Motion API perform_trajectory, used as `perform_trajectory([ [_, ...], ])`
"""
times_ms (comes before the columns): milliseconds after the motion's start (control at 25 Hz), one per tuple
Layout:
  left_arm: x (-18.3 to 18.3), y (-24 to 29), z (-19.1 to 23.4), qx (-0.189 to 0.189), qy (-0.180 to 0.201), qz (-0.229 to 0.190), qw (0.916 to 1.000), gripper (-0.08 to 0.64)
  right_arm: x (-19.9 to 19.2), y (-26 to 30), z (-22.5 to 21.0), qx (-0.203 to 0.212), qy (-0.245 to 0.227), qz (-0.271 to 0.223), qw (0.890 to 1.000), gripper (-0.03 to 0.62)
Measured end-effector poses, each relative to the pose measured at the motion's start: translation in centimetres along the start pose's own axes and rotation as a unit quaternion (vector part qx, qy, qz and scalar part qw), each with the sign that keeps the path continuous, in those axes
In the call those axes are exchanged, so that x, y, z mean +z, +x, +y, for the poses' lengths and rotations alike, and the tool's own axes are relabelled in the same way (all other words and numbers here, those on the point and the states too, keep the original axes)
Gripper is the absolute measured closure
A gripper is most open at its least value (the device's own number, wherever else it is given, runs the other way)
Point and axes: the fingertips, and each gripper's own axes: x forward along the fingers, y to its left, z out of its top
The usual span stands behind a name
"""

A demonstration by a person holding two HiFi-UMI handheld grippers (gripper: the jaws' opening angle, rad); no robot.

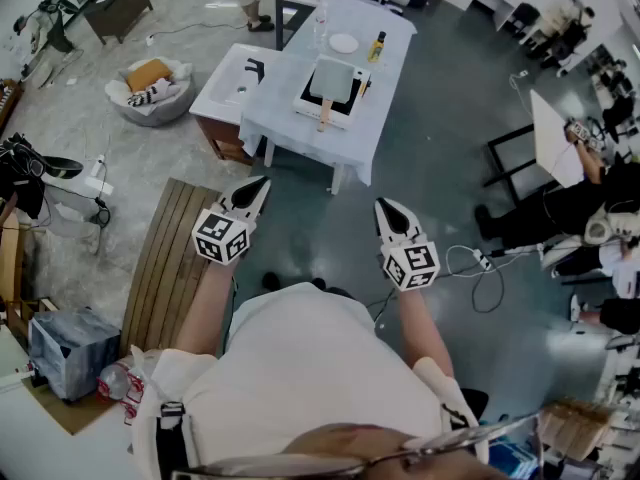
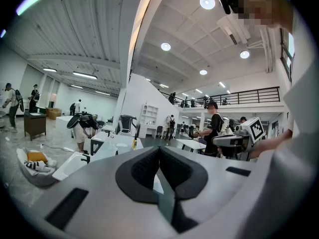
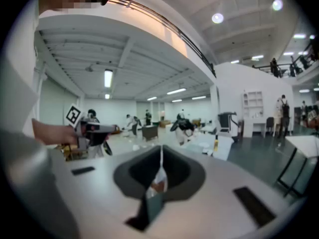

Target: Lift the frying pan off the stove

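1. Frying pan [image 1: 336,78] is sitting on the white stove [image 1: 348,115] on the cloth-covered table [image 1: 280,118], and its wooden handle [image 1: 325,116] is pointing toward the person, probably for an easy grasp.
2. Left gripper [image 1: 263,182] and right gripper [image 1: 384,205] are hovering well apart from it, both with jaws pressed together on nothing; I judge the approach is not yet begun.
3. No readable writing is showing, only square markers [image 1: 220,236] on the grippers.

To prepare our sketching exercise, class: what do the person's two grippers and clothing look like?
The left gripper and right gripper both have pale grey-white bodies that taper to pointed jaws lined in black. Each carries a cube with black-and-white square markers. The person wears a white short-sleeved shirt.
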Motion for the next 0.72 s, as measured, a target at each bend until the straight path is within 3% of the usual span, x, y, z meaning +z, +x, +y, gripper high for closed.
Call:
perform_trajectory([
  [720,-1.1,1.1,-2.3,0.019,-0.004,0.006,0.9998,0.529,-0.5,-0.8,-1.8,0.025,0.004,0.002,1.000,0.557],
])
